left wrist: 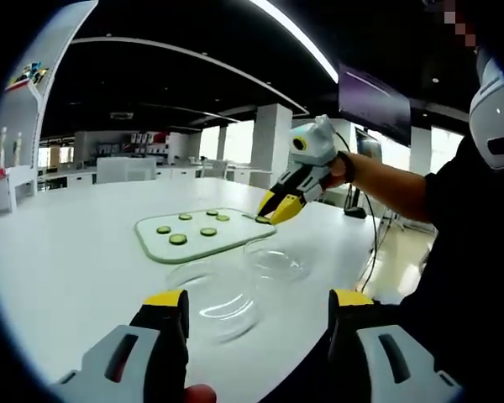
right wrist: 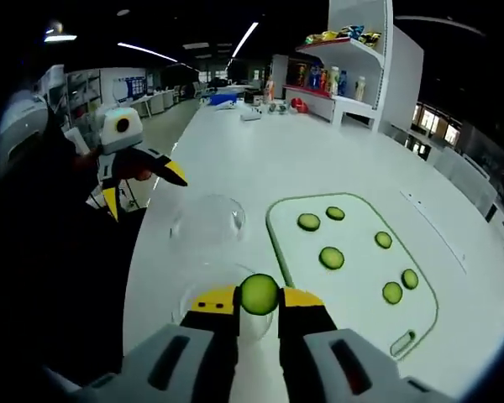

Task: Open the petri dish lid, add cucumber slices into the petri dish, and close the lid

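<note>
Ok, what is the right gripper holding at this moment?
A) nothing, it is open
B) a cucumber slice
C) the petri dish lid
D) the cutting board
B: in the right gripper view the right gripper is shut on a round green cucumber slice, held above the clear petri dish near the cutting board.

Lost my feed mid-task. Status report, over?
Right gripper shut on cucumber slice, above a clear dish piece. Left gripper open, empty. Six slices on cutting board. Nothing blocking.
</note>
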Available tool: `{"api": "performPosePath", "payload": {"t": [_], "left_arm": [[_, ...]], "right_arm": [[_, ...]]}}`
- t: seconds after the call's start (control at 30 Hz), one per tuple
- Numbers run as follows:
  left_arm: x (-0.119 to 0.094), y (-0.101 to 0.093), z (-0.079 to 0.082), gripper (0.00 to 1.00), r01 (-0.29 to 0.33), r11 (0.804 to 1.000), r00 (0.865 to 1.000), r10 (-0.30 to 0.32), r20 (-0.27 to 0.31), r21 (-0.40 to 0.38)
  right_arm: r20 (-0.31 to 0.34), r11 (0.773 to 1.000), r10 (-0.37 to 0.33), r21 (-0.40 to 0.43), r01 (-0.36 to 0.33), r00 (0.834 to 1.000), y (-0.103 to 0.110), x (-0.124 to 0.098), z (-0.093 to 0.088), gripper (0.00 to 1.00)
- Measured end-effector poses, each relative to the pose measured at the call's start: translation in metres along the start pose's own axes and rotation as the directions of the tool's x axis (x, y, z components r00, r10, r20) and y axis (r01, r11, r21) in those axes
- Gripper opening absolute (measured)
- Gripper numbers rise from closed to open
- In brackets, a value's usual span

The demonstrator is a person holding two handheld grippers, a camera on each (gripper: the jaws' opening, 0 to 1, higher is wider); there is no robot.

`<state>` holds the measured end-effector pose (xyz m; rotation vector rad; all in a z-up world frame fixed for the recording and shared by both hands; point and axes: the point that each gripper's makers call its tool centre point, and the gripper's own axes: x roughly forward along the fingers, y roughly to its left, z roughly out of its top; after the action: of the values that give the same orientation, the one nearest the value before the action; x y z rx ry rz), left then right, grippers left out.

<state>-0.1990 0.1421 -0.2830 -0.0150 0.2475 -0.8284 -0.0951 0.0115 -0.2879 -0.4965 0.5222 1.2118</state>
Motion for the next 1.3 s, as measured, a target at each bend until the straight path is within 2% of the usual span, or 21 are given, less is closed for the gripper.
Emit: {"api": "performPosePath", "payload": {"t": [0.1,0.33,0.9,0.97,1.0,1.1,1.3], "left_arm": [[0.001,0.000,-0.001,0.67,-0.001,1.000,1.000,0.001,-0.005,0.001],[0.003,-0.001,-0.004,0.67,-0.004,1.000,1.000,0.004,-0.015,-0.004],[0.003,0.001,-0.004,0.67,-0.010,1.000,1.000,0.010,-0.013,-0.010],[0.003,0.001,-0.004,0.67,-0.011,1.000,1.000,0.011,-0.011,-0.012],[0.003,0.002,-0.004,0.67,-0.012,1.000,1.000,0.012,-0.011,-0.012],[0.002,0.002,-0.005,0.67,-0.012,1.000,1.000,0.012,-0.010,-0.013],[0.001,0.004,-0.006,0.67,-0.016,1.000,1.000,0.016,-0.010,-0.017]], "right_arm": [[0.000,1.000,0.004,0.006,-0.004,1.000,0.011,0.002,-0.008,0.18],[0.007,1.000,0.004,0.025,-0.005,1.000,0.019,0.004,-0.019,0.18],[0.021,1.000,0.016,0.009,-0.016,1.000,0.029,0.008,-0.017,0.18],[0.025,1.000,0.014,0.000,-0.014,1.000,0.030,0.011,-0.017,0.19],[0.003,0.999,0.027,-0.019,-0.027,1.000,0.033,0.013,-0.022,0.20],[-0.014,0.999,0.041,-0.016,-0.041,0.999,0.038,0.015,-0.026,0.30],[0.009,1.000,0.025,-0.004,-0.025,1.000,0.034,0.011,-0.023,0.31]]}}
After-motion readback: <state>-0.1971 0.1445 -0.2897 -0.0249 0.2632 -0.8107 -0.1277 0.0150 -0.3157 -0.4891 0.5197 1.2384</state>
